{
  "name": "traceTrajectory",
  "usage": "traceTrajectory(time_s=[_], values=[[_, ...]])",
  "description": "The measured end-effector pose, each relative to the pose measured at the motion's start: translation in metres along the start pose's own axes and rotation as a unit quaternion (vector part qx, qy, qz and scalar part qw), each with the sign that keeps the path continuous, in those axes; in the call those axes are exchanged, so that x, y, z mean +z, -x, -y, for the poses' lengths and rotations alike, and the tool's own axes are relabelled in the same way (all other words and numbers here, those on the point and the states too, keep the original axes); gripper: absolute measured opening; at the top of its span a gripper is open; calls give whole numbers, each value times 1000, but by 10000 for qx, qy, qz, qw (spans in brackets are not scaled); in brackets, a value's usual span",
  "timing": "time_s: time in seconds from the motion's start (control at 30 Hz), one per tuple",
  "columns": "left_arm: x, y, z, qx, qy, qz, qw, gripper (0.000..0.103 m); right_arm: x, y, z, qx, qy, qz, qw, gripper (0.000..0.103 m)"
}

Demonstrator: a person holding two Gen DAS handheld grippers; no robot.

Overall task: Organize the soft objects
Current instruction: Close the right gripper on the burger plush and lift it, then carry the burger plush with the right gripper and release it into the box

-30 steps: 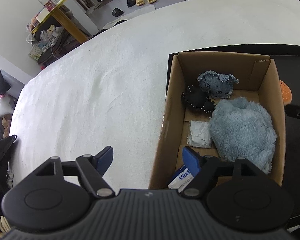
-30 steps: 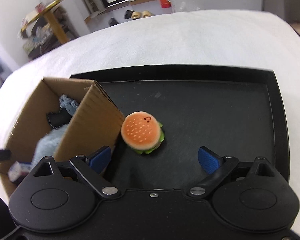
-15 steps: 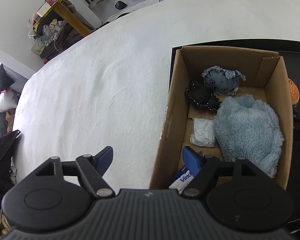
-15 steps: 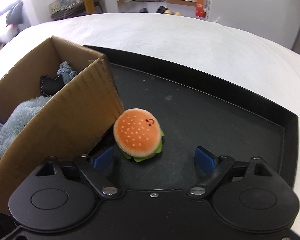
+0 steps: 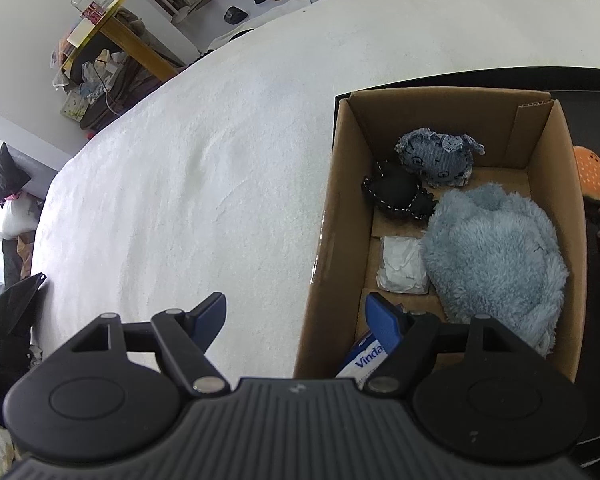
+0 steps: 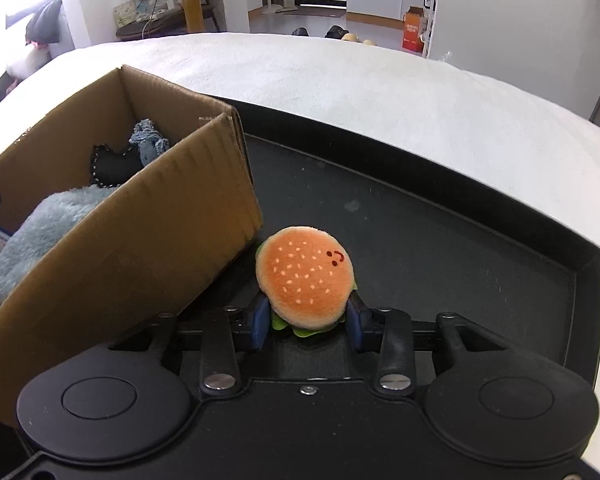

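Right gripper (image 6: 307,322) now closed, burger plush (image 6: 305,282) pinched between fingers (image 6: 260,322)

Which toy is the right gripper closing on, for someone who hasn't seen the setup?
On the black tray, just right of the cardboard box, sits a burger plush between the right gripper pads. It alone is orange with pale seed specks; the boxed toys are blue or black.

L wrist: above box (image 5: 452,120) | R wrist: low, close beside | shared: box
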State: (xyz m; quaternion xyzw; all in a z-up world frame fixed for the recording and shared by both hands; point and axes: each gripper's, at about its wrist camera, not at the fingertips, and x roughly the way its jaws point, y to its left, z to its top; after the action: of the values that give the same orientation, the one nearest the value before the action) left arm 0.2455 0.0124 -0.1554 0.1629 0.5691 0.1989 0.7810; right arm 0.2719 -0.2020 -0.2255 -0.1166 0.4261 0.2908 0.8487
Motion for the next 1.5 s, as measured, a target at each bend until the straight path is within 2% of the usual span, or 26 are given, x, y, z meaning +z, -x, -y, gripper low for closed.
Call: traceTrajectory(time_s=[0.33, 0.53, 0.73, 0.93, 1.1, 1.33, 1.5], values=[[-4, 5, -4, -55, 54, 108, 9999, 75, -14, 14, -1, -206, -302, -63, 9993, 34], [-8, 9, -6, -209, 69, 194, 9996, 75, -28, 37, 5, -382, -698, 107, 9968, 34], [-8, 10, -12, -416, 173, 244, 9987, 75, -30, 53, 0, -501, -739, 163, 9959, 34], [-14, 12, -21, -776, 268, 273, 9963, 75, -18, 67, -7, -616, -692, 174, 9955, 34], [-21, 15, -30, -1224, 260, 191, 9920, 75, -11, 81, -18, -686, -684, 243, 9950, 34], [-33, 21, -36, -1421, 135, 296, 9893, 75, 0, 99, -38, -627, -764, 310, 9946, 34], [-35, 18, -44, -1773, 229, 242, 9836, 75, 11, 107, -52, -520, -826, 310, 9947, 35]])
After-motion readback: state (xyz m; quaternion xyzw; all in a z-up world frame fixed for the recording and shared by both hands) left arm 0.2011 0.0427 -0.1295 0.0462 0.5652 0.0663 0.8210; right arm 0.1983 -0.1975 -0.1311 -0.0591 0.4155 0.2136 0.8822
